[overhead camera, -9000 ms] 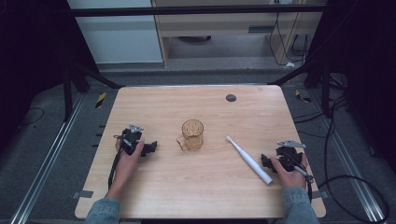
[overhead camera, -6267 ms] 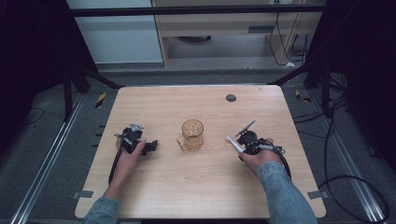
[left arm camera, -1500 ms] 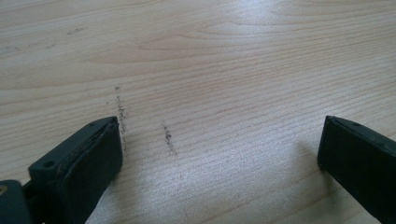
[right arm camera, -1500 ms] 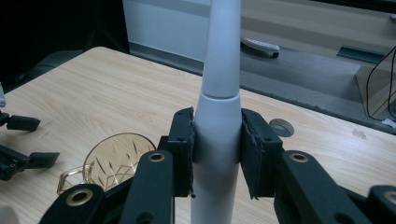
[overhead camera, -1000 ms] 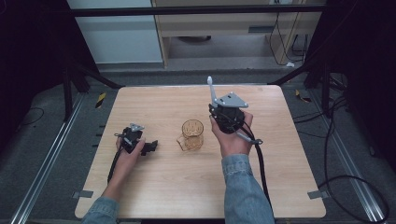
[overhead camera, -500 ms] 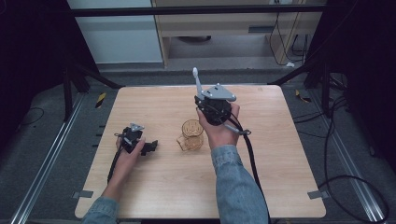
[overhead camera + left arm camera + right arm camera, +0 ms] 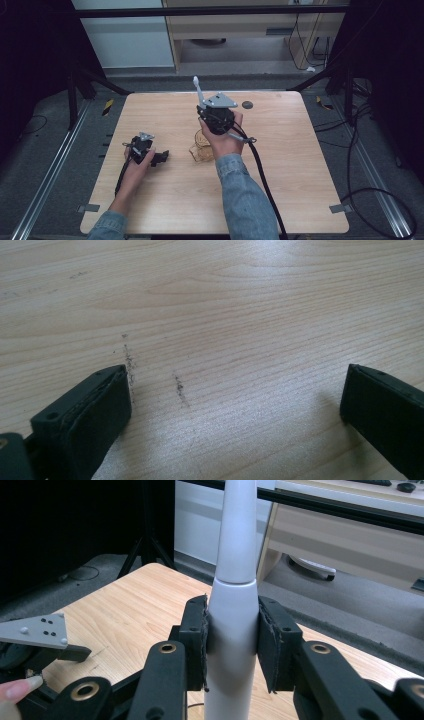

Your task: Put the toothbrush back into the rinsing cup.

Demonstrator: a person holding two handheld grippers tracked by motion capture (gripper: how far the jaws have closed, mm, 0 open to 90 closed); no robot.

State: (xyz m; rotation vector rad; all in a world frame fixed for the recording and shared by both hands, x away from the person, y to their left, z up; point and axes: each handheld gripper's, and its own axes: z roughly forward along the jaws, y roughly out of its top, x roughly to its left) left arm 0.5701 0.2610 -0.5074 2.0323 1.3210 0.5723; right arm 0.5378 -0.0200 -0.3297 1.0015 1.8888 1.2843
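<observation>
A white electric toothbrush (image 7: 198,91) stands upright, head up, in my right gripper (image 7: 206,109), which is shut on its handle. In the right gripper view the two pads (image 7: 196,630) press on the toothbrush (image 7: 233,605) from both sides. The gripper is held above the table, just behind and over a clear amber glass cup (image 7: 199,149), partly hidden by the hand. My left gripper (image 7: 161,158) rests on the table to the left of the cup, open; in the left gripper view its jaws stand wide apart over bare wood (image 7: 235,340).
The wooden table (image 7: 300,165) carries a small dark round mark (image 7: 247,104) near its far edge. Black cables trail from both grippers toward the front. Dark frame legs and a floor with cables surround the table.
The right gripper, which picked the toothbrush up from the table's right side, has carried it upright to the left, to over the cup. The left gripper has stayed still.
</observation>
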